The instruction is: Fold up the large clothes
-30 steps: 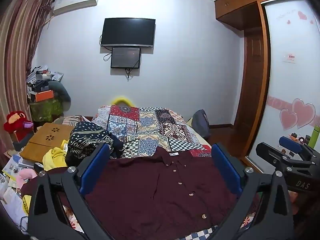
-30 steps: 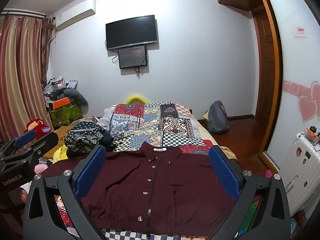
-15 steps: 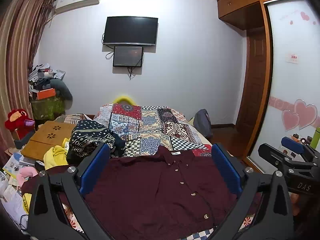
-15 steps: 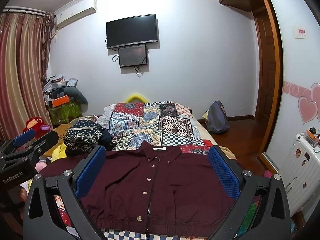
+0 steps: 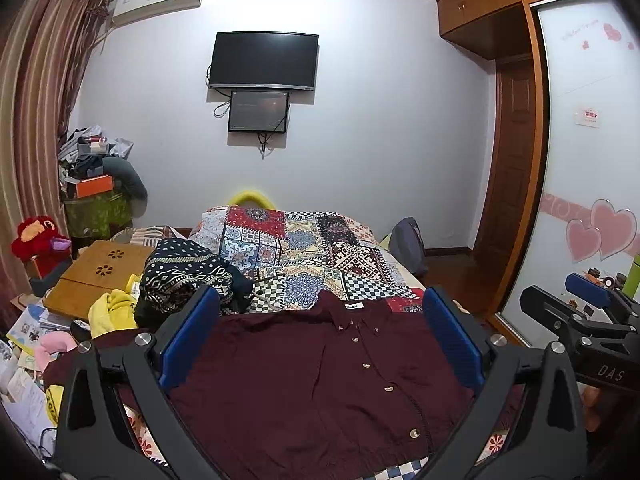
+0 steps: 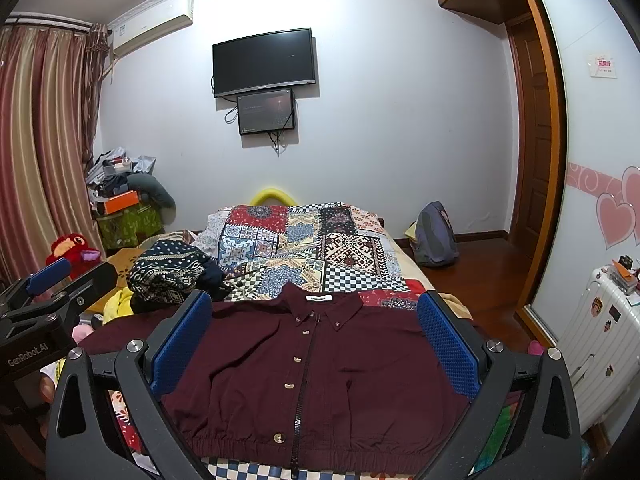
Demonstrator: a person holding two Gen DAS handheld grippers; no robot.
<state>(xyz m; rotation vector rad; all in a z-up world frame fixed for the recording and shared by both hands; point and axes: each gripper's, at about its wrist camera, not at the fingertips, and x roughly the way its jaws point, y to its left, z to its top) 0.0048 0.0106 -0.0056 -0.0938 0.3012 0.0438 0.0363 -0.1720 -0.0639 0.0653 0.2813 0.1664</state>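
A dark maroon jacket (image 5: 304, 384) with buttons and a zip lies spread flat, front up, on the near end of the bed, collar toward the far wall. It also shows in the right wrist view (image 6: 320, 364), hem nearest. My left gripper (image 5: 320, 332) is open and empty, held above the jacket. My right gripper (image 6: 314, 334) is open and empty, also above it. Each gripper appears at the edge of the other's view: the right one (image 5: 588, 320) and the left one (image 6: 44, 304).
A patchwork quilt (image 5: 304, 256) covers the bed. A dark patterned garment (image 5: 180, 276) and yellow cloth (image 5: 112, 308) lie heaped at the left. A wooden tray (image 5: 96, 268), red plush toy (image 5: 36, 236), backpack (image 6: 434, 236) and white suitcase (image 6: 600, 332) stand around.
Both views have tilted up slightly, so both grippers rose or pitched back a little. The jacket has not moved. Both grippers stay open.
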